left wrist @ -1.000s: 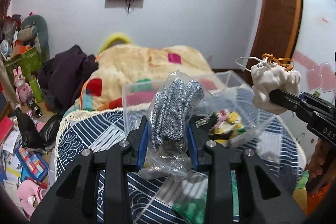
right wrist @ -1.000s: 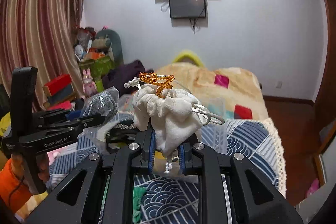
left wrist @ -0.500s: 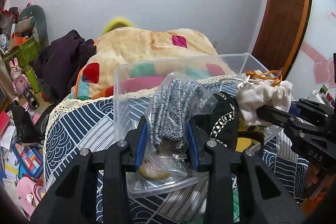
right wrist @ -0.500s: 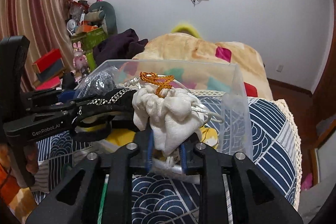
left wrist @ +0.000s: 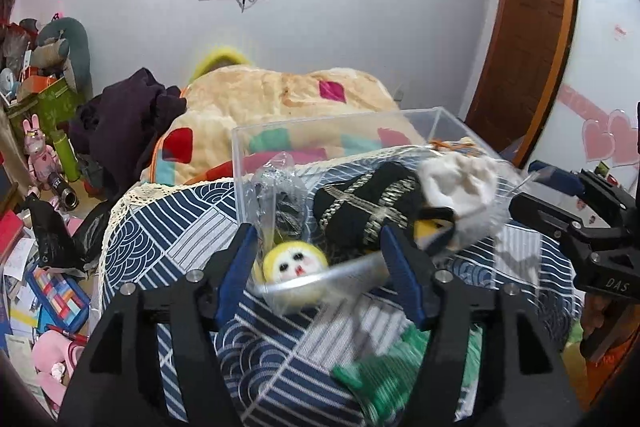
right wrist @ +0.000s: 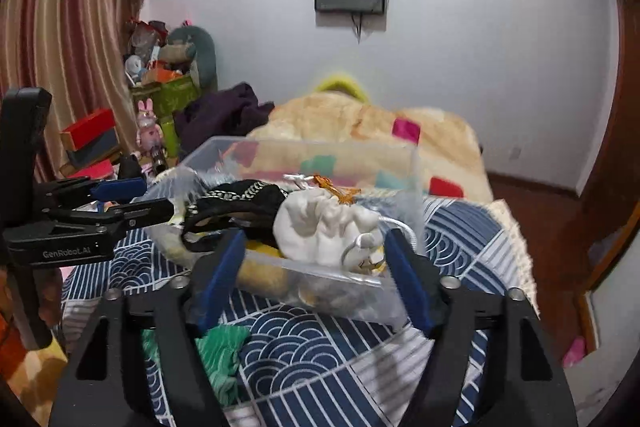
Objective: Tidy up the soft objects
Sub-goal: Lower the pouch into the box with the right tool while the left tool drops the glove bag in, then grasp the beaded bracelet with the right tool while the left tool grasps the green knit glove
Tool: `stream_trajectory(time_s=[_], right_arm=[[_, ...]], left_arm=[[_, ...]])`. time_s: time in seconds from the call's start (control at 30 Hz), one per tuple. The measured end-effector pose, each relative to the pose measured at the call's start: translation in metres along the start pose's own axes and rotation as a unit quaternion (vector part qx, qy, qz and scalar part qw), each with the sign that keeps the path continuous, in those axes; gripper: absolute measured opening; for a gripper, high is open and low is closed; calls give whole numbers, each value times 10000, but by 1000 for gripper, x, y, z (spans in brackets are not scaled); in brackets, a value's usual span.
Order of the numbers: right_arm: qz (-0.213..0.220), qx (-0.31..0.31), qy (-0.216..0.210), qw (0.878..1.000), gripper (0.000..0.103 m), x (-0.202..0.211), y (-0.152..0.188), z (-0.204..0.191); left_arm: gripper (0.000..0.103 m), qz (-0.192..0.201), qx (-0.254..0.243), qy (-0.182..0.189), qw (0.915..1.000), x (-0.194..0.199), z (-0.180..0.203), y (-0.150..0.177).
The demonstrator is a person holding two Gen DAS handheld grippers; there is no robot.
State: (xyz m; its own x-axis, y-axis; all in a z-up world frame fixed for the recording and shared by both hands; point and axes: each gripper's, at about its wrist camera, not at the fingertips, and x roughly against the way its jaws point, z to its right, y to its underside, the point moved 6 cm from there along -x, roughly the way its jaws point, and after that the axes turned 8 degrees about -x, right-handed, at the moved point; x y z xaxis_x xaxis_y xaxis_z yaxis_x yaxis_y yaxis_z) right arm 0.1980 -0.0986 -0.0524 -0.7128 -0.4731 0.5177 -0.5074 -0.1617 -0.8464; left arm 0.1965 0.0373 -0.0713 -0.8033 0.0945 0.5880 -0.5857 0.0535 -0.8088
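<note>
A clear plastic bin (left wrist: pixel 352 131) (right wrist: pixel 412 167) stands on the patterned bedspread. In it lie a bagged grey knit item (left wrist: pixel 286 203), a black gold-trimmed pouch (left wrist: pixel 368 207) (right wrist: pixel 240 199), a white drawstring pouch (left wrist: pixel 460 187) (right wrist: pixel 324 227) with an orange cord, and a yellow doll face (left wrist: pixel 294 267). My left gripper (left wrist: pixel 320 267) is open and empty at the bin's near rim. My right gripper (right wrist: pixel 312 267) is open and empty, just before the white pouch. Each gripper shows in the other's view, the right gripper (left wrist: pixel 576 215) and the left gripper (right wrist: pixel 132 199).
A green cloth (left wrist: pixel 384 371) (right wrist: pixel 220 351) lies on the blue bedspread (left wrist: pixel 168 227) in front of the bin. A folded plush blanket (left wrist: pixel 280 107) and dark clothes (left wrist: pixel 128 115) lie behind. Toys and boxes crowd the floor at left (left wrist: pixel 36 227).
Both grippers have opened. The bagged grey knit item and the white pouch now lie in the bin, released. Both grippers have pulled back a little.
</note>
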Motion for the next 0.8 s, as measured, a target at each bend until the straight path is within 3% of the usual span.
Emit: stream_trajectory(time_s=[0.07, 0.23, 0.3, 0.43, 0.67, 0.8], right_arm=[[134, 71, 11, 9999, 80, 13, 1, -3], [146, 161, -142, 9997, 80, 31, 16, -13], [-12, 223, -254, 9994, 80, 34, 31, -20], [-382, 361, -321, 9981, 79, 33, 67, -29], [-1273, 219, -800, 9884, 50, 28, 122, -37], [-1435, 205, -962, 9848, 36, 30, 138, -42]], left_arm=[[74, 52, -35, 4, 10000, 12, 3, 5], [87, 14, -94, -61, 9999, 32, 12, 27], [93, -56, -72, -55, 9999, 37, 15, 40], [93, -336, -72, 27, 9994, 41, 21, 73], [93, -763, -251, -47, 9968, 46, 36, 122], [93, -844, -111, 67, 9963, 48, 41, 135]])
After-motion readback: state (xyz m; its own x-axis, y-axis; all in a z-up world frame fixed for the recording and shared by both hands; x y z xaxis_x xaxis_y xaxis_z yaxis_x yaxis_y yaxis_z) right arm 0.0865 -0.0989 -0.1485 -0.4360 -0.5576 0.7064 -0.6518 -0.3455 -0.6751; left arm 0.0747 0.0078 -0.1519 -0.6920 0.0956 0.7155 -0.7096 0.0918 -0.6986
